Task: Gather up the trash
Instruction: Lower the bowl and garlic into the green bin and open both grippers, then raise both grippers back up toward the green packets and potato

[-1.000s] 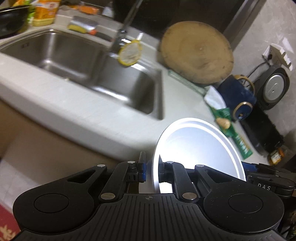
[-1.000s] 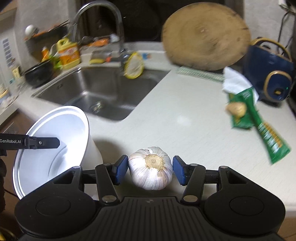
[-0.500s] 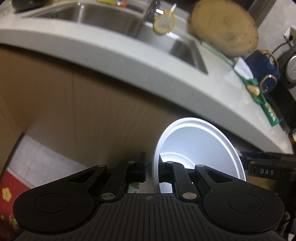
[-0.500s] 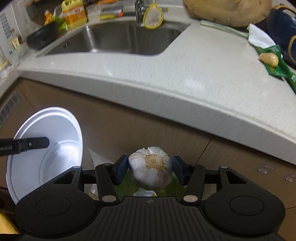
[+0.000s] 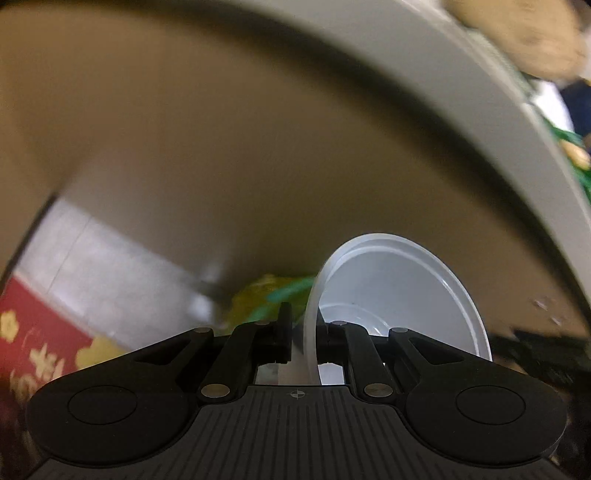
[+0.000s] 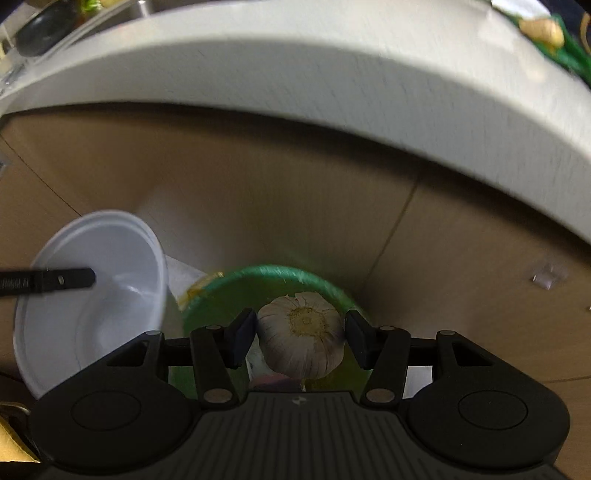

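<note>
My left gripper (image 5: 303, 338) is shut on the rim of a white plastic bowl (image 5: 399, 291), held on edge below the counter; the bowl also shows in the right wrist view (image 6: 92, 295). My right gripper (image 6: 301, 339) is shut on a garlic bulb (image 6: 301, 338) and holds it over the mouth of a green-rimmed trash bin (image 6: 273, 275) on the floor. The bin shows blurred in the left wrist view (image 5: 273, 295), just left of the bowl.
The white countertop edge (image 6: 332, 81) arches overhead, with brown cabinet doors (image 6: 258, 184) behind the bin. A green wrapper and a ginger piece (image 6: 543, 29) lie on the counter. A red patterned mat (image 5: 40, 332) covers the floor at left.
Both grippers have dropped from counter height to below the counter edge, carrying the bowl and the garlic. The green bin has come into view under the garlic.
</note>
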{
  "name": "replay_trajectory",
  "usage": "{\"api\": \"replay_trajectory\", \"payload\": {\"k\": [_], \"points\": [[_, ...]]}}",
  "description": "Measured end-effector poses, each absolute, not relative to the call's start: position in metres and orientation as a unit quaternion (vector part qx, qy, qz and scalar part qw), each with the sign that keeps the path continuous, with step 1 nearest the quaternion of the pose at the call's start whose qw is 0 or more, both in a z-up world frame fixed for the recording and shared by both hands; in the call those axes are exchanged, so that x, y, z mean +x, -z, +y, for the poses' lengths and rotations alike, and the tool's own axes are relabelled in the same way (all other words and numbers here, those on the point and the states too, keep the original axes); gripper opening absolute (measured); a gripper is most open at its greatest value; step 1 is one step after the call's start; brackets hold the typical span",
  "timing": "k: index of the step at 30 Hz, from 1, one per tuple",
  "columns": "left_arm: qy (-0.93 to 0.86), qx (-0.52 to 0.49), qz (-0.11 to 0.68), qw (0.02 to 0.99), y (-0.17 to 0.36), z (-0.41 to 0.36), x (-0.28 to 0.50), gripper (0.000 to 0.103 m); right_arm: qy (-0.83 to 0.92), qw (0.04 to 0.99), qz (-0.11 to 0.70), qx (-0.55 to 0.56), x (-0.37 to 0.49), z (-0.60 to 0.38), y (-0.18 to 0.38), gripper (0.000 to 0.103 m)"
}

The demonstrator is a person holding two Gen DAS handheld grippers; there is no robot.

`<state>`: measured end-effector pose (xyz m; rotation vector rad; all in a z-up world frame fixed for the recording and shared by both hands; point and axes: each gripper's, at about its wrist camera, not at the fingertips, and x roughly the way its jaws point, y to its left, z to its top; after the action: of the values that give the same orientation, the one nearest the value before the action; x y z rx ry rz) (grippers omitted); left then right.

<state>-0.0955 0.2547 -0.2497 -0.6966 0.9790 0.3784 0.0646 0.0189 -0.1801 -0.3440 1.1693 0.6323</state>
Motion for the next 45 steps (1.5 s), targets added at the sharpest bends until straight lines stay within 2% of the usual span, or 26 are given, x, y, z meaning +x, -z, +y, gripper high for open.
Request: {"api": "replay_trajectory", "payload": {"k": [3,8,11,14,15,18,20,24,34,35,40,45], "points": [[-0.174,-0.315,0.486,0.796,0.274,0.253,-0.087,0.012,-0.285,0.769,0.549,-0.158,0.069,0.013,0.195,0.053],[-0.135,-0.29,0.554,0.768,0.338,0.206,-0.051,0.012,-0.275,0.76,0.566,-0.163,0.074,-0.002,0.219,0.053],[-0.114,-0.314,0.55,0.765,0.389,0.179,-0.016,0.013,-0.279,0.75,0.575,-0.171,0.071,-0.012,0.241,0.053],[-0.075,-0.347,0.546,0.759,0.454,0.163,0.015,0.02,-0.275,0.737,0.586,-0.193,0.075,-0.016,0.276,0.053],[-0.072,-0.335,0.557,0.757,0.472,0.157,0.024,0.024,-0.275,0.733,0.588,-0.203,0.074,-0.014,0.289,0.053],[-0.068,-0.302,0.575,0.757,0.512,0.153,0.036,0.028,-0.285,0.72,0.588,-0.232,0.072,-0.01,0.327,0.053],[-0.06,-0.295,0.582,0.755,0.531,0.157,0.04,0.035,-0.301,0.712,0.584,-0.249,0.071,0.004,0.353,0.053],[-0.069,-0.295,0.588,0.75,0.555,0.168,0.043,0.033,-0.325,0.702,0.574,-0.27,0.055,0.013,0.388,0.053],[-0.043,-0.28,0.614,0.737,0.546,0.17,0.028,0.032,-0.376,0.702,0.556,-0.237,0.062,0.036,0.435,0.053],[-0.045,-0.274,0.617,0.736,0.545,0.168,0.026,0.035,-0.371,0.706,0.554,-0.236,0.063,0.036,0.433,0.053],[-0.05,-0.272,0.626,0.729,0.526,0.162,0.011,0.035,-0.358,0.714,0.555,-0.234,0.06,0.025,0.393,0.055],[-0.047,-0.27,0.594,0.756,0.449,0.172,-0.006,0.035,-0.349,0.736,0.532,-0.231,0.054,0.001,0.316,0.055]]}}
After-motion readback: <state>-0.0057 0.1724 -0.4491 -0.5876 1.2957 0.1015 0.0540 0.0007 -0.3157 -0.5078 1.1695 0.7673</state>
